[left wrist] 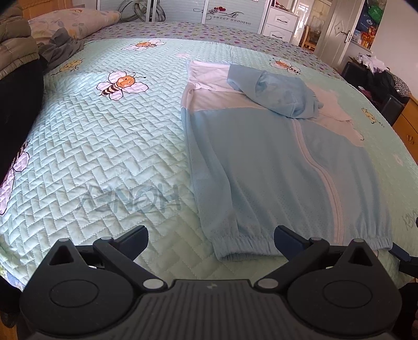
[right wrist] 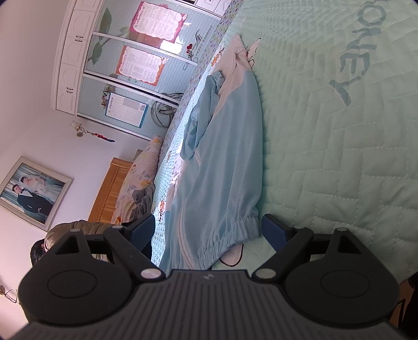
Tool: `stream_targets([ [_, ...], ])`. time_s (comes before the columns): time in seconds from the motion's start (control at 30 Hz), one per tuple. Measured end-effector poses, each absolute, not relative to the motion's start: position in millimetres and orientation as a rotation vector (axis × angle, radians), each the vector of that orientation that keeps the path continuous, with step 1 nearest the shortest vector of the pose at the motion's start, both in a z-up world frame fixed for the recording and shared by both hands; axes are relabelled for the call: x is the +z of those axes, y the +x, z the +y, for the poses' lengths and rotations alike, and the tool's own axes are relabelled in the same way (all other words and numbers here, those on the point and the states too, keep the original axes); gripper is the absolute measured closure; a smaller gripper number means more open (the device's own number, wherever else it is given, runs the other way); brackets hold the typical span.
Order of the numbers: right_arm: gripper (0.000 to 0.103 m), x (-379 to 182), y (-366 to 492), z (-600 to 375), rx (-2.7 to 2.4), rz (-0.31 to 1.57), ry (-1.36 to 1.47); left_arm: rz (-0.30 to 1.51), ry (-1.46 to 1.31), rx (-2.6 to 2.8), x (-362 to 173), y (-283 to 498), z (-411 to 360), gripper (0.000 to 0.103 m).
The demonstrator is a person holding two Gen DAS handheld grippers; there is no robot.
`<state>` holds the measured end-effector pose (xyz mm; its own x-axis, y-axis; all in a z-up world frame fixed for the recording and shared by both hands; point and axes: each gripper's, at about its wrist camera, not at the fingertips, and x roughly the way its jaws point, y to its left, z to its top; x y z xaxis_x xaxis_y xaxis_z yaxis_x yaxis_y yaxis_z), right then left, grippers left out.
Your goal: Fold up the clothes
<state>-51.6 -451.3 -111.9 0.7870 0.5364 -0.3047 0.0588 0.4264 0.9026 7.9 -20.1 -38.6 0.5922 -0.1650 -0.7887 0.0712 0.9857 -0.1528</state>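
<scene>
A light blue and white zip jacket [left wrist: 261, 162] lies flat on the mint quilted bedspread [left wrist: 104, 146], zipper up, with a sleeve or hood bunched at its far end [left wrist: 282, 96]. Its elastic hem [left wrist: 326, 242] faces me. My left gripper [left wrist: 211, 235] is open just above the quilt, and the elastic cuff at the jacket's near left corner [left wrist: 235, 251] lies between its fingers, untouched. My right gripper [right wrist: 210, 230] is open and turned on its side at the other hem corner [right wrist: 235, 232]. The hem lies between its fingers, which are not pressing on it. One of its fingertips [left wrist: 402, 255] shows in the left wrist view.
A floral pillow [left wrist: 73, 21], grey cloth [left wrist: 62, 49] and an olive padded coat [left wrist: 15, 49] sit at the bed's far left. A white drawer unit [left wrist: 279, 23], a door [left wrist: 339, 31], a dark chair heaped with clothes [left wrist: 376, 75] and wooden furniture [left wrist: 405, 125] stand on the right. A wardrobe [right wrist: 125, 78] lines the wall.
</scene>
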Motion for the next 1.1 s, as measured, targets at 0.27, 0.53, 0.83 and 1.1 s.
stream_targets([
  [0.27, 0.014, -114, -52, -453, 0.327, 0.618, 1.115, 0.918, -0.108, -0.129, -36, 8, -19, 0.001],
  [0.53, 0.014, -114, -53, -455, 0.33, 0.615, 1.119, 0.896, -0.079, -0.127, -30, 6, -25, 0.001],
  [0.83, 0.014, -118, -48, -459, 0.332, 0.614, 1.121, 0.871, -0.049, -0.113, -24, 4, -26, 0.001],
  [1.1, 0.014, -120, -48, -460, 0.333, 0.611, 1.125, 0.866, -0.036, -0.108, -23, 3, -27, 0.001],
])
